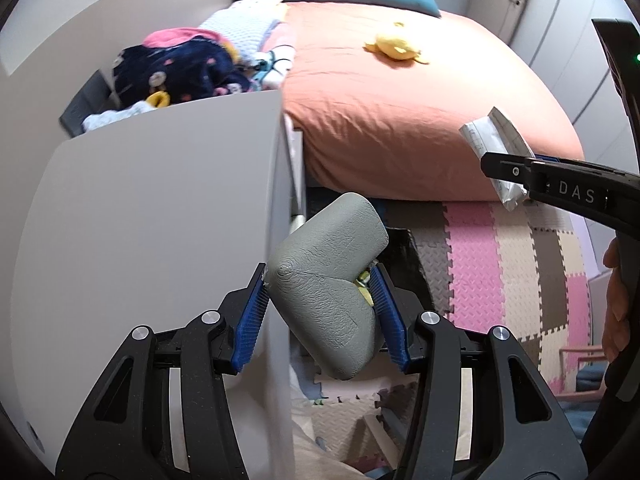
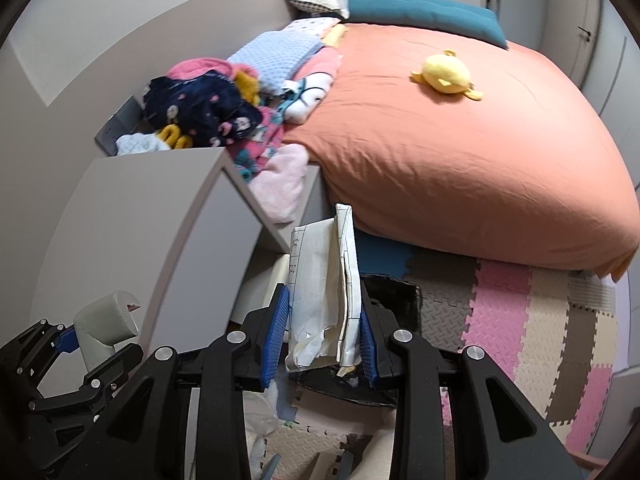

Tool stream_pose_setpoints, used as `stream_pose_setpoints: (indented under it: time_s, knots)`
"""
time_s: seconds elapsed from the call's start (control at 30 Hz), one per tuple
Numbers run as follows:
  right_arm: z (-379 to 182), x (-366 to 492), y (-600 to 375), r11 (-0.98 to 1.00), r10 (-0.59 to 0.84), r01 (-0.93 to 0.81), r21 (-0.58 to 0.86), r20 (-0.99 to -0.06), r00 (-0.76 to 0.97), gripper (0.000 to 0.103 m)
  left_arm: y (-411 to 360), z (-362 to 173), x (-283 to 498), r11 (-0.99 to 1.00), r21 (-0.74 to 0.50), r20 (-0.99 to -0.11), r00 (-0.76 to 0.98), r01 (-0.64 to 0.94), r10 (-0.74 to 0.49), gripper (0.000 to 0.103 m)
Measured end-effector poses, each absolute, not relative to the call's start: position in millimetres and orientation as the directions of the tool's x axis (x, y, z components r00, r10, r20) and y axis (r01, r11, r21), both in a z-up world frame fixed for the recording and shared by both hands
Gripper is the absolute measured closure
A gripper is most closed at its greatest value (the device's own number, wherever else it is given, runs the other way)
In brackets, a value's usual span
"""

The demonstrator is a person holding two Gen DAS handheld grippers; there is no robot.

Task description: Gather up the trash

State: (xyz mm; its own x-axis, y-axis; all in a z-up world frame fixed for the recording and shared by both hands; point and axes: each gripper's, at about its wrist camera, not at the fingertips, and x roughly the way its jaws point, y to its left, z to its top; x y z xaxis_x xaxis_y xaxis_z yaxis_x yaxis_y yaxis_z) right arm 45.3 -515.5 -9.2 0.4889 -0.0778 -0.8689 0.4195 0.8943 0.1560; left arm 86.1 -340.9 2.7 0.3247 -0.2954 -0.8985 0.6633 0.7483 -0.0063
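Left wrist view shows the left claw pinching a grey L-shaped foam corner piece between its blue pads, held over the floor just beside a tall white cabinet panel. The foam is gripped near its bend and sits tilted, so I think it could twist out if the hand swings fast. A black bin stands behind it on the pink, beige and grey foam floor mats. Right wrist view shows the right claw pinching a folded white paper wrapper, upright above the same black bin. The paper is thin and loose at its top, so part of it may miss the bin opening. Close by are the bed with an orange cover, a yellow plush toy and a pile of clothes; the cabinet edge narrows the way.
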Motion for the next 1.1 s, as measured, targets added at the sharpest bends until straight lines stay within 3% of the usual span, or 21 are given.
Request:
stream_pose_setpoints:
  time_s: [0.77, 0.8, 0.83, 0.87, 0.9, 1.1]
  knots:
    - [-18.4, 22.8, -566.1, 0.850, -0.138, 0.512, 0.122, -0.887, 0.440, 0.065, -405.4, -20.7, 72.9, 0.670, -0.004, -0.921, 0.258, 0.743, -0.291, 0.051]
    - [-18.1, 24.6, -566.7, 0.850, -0.135, 0.511, 0.124, -0.888, 0.440, 0.056, -406.7, -21.2, 72.8, 0.662, -0.008, -0.921, 0.251, 0.749, -0.296, 0.049]
    - [-17.7, 25.7, -567.8, 0.847, -0.137, 0.517, 0.124, -0.888, 0.438, 0.049, -406.5, -21.4, 73.0, 0.658, -0.012, -0.923, 0.245, 0.753, -0.298, 0.033]
    - [-15.6, 27.0, -569.5, 0.842, -0.144, 0.524, 0.125, -0.885, 0.444, 0.040, -406.6, -20.3, 74.2, 0.664, -0.012, -0.921, 0.251, 0.748, -0.298, 0.009]
    - [-13.7, 26.8, -570.4, 0.840, -0.153, 0.528, 0.123, -0.881, 0.448, 0.035, -405.5, -18.5, 74.3, 0.672, -0.007, -0.916, 0.265, 0.741, -0.302, 0.006]
    - [-5.5, 30.5, -574.0, 0.832, -0.177, 0.542, 0.117, -0.870, 0.461, 0.032, -398.8, -12.0, 80.6, 0.692, 0.021, -0.905, 0.308, 0.722, -0.294, 0.006]
